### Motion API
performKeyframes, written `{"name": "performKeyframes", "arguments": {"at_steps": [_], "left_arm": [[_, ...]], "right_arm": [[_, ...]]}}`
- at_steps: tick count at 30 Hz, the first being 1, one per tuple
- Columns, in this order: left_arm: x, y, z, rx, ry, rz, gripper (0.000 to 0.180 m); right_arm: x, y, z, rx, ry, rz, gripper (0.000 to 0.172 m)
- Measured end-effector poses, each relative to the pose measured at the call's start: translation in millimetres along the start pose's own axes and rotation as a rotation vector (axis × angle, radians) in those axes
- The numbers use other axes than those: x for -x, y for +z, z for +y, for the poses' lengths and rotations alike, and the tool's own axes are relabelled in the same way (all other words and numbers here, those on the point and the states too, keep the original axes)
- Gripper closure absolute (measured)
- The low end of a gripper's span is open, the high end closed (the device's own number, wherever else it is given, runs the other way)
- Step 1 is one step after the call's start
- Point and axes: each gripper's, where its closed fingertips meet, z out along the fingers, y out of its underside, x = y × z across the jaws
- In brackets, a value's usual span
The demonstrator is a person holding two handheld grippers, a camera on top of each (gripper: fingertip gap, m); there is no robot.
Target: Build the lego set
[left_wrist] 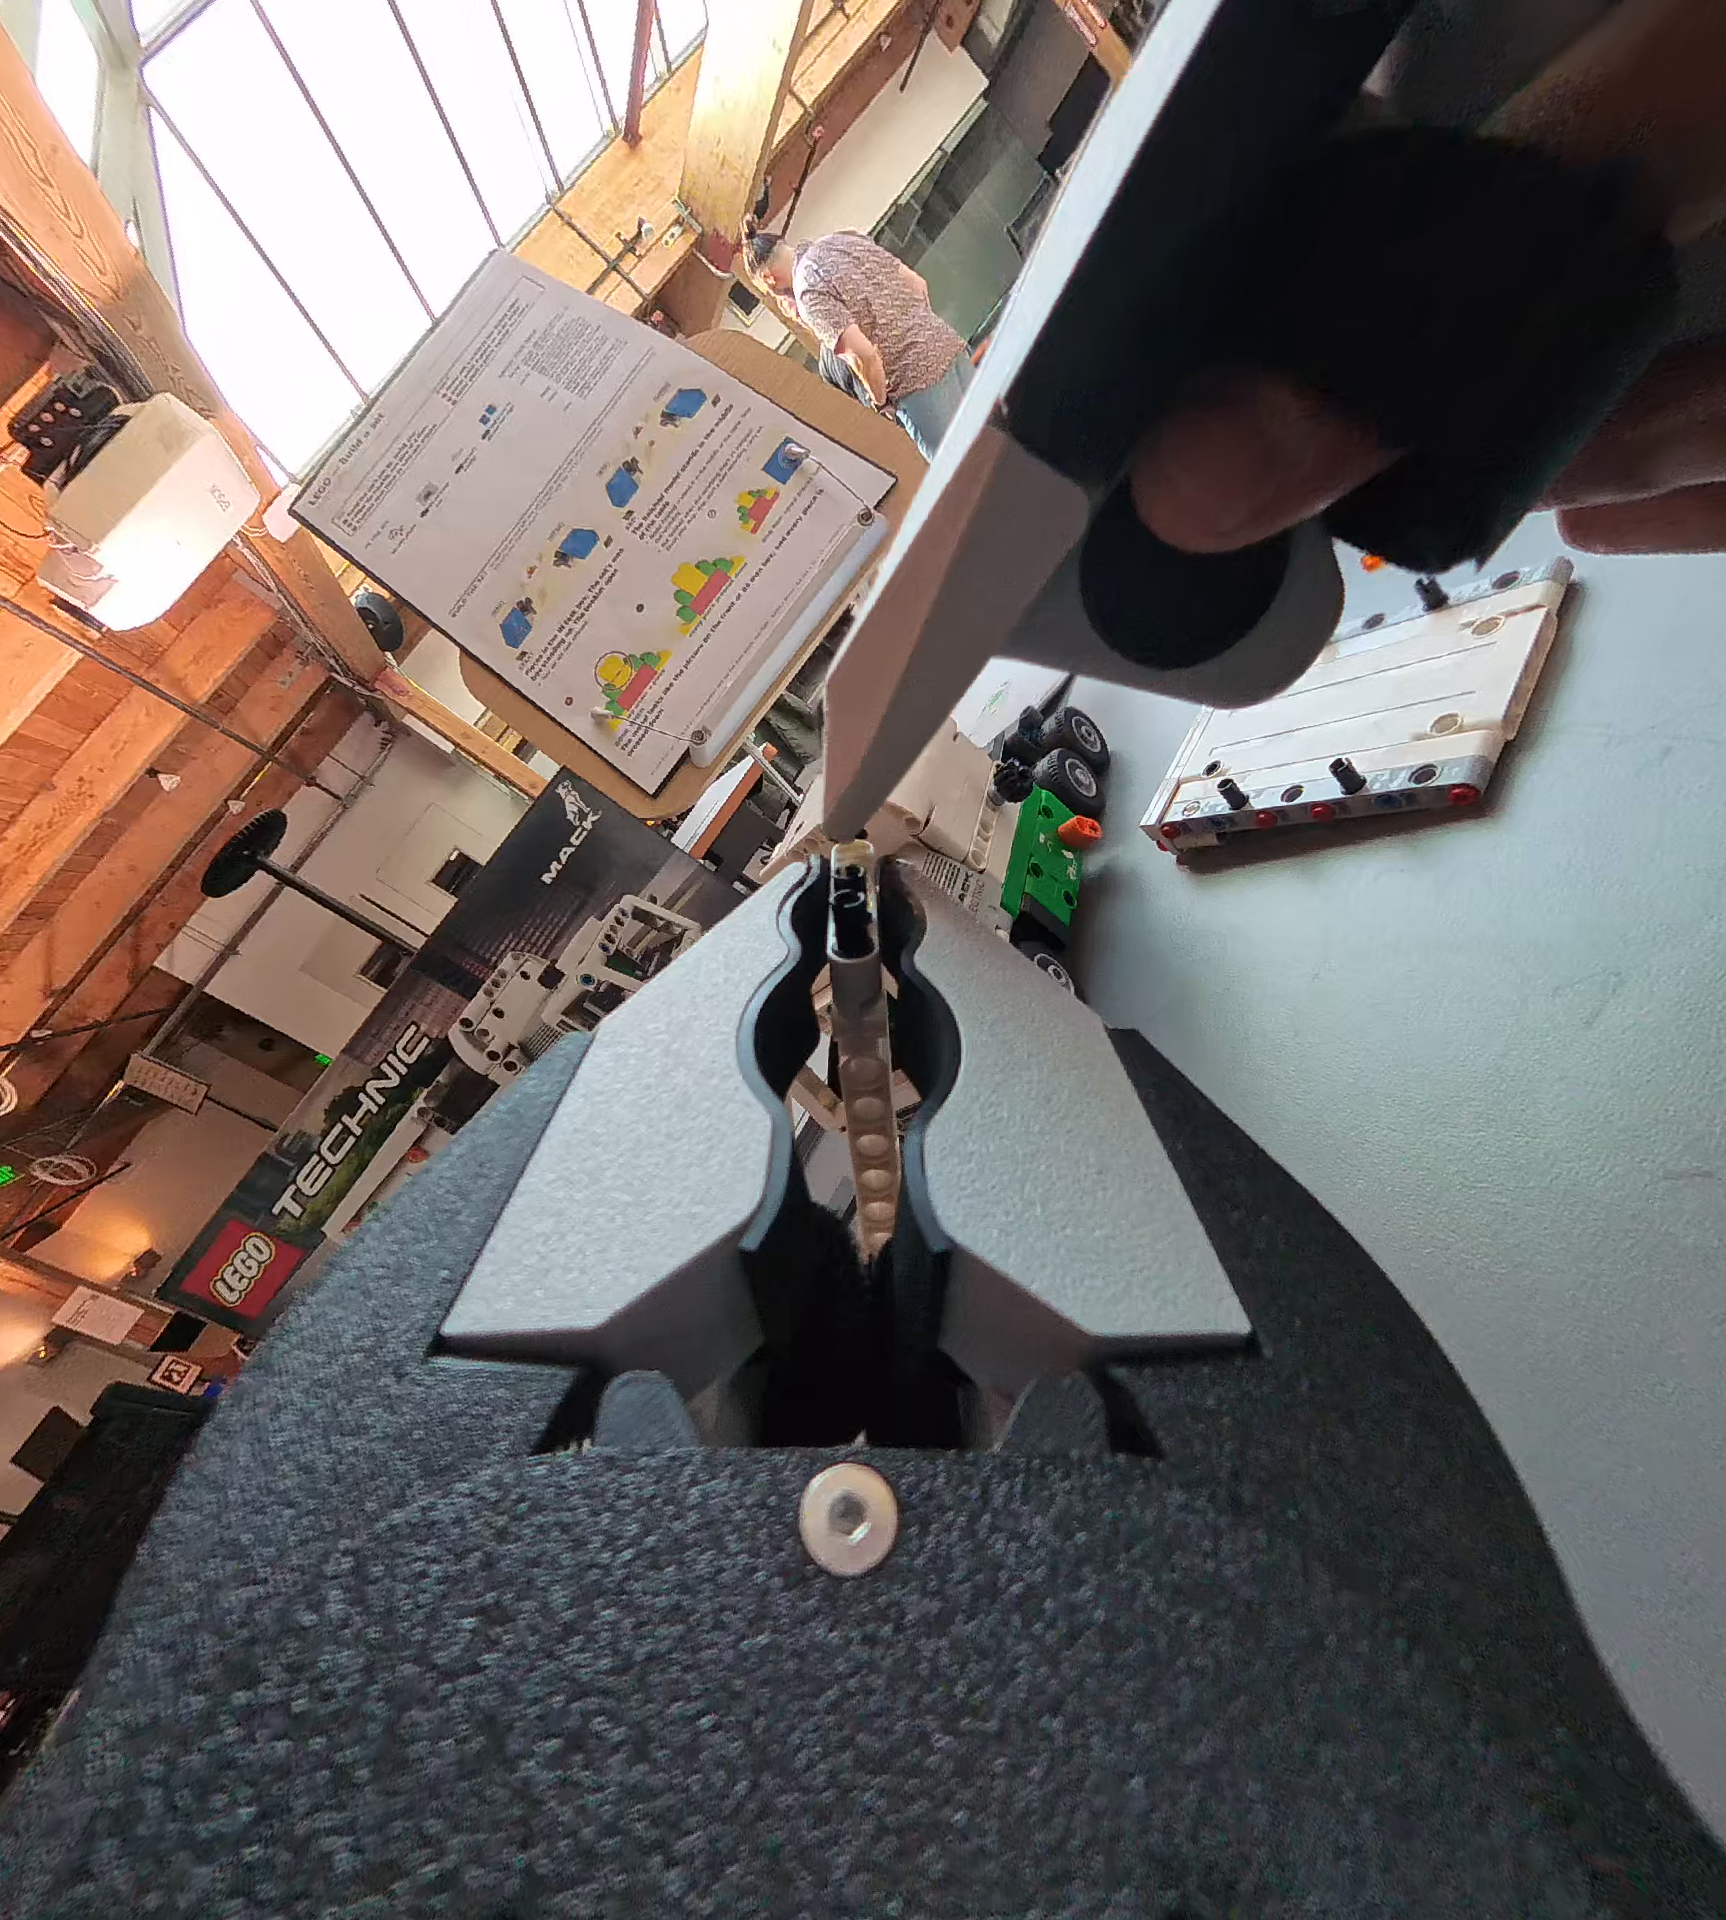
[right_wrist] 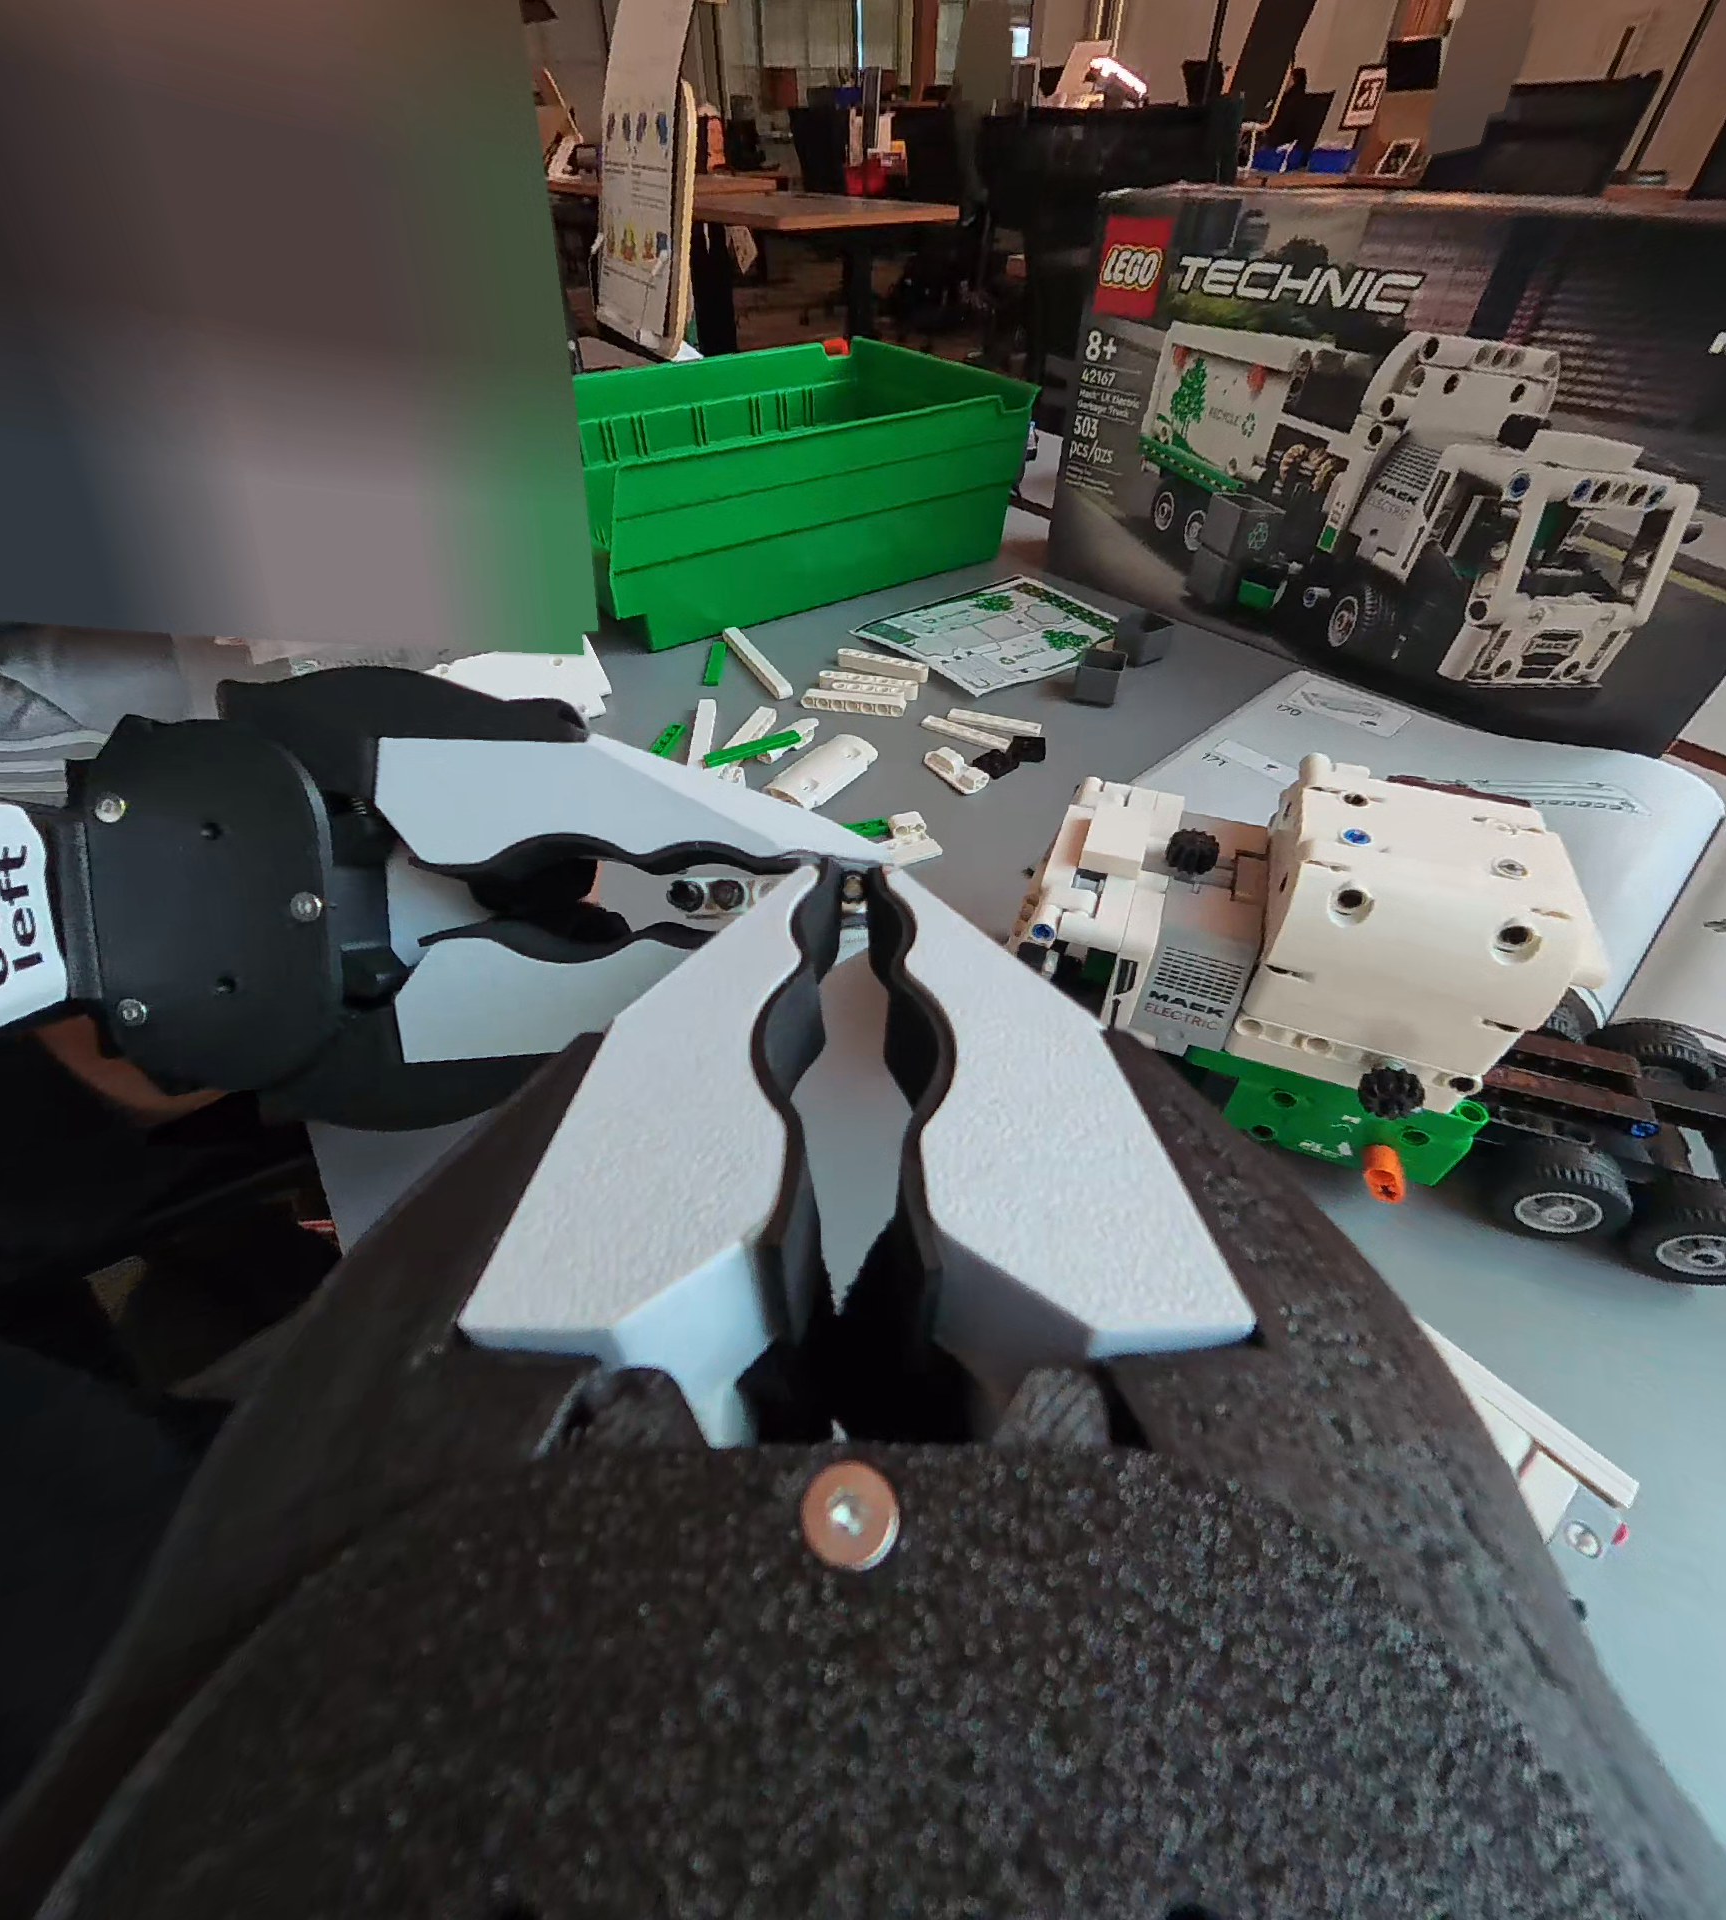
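My left gripper [right_wrist: 786, 883] reaches in level from the left, its jaws clamped on a holed beam [left_wrist: 864, 1101]. My right gripper [right_wrist: 846, 883] meets it tip to tip, almost at right angles, jaws nearly closed, pinching something small at the beam's end.

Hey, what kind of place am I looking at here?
Probably a shared workshop or open office used for toy-brick building: a grey table with a half-built toy truck, loose pieces, a green bin, and rows of desks behind.
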Motion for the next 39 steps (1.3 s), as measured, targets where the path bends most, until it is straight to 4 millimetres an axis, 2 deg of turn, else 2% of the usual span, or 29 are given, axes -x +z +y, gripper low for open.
{"name": "performKeyframes", "arguments": {"at_steps": [10,26,39], "left_arm": [[-0.1,-0.5,0.4,-0.001,0.022,-0.001,0.175],[-3.4,0.6,4.1,0.021,0.062,0.004,0.175],[-6.2,0.3,2.0,0.015,0.080,0.007,0.174]], "right_arm": [[-2.1,0.6,4.0,0.032,0.054,-0.032,0.168],[0.3,1.5,9.8,0.081,0.034,-0.046,0.168],[-0.9,-0.2,6.8,0.064,0.027,-0.026,0.168]]}}
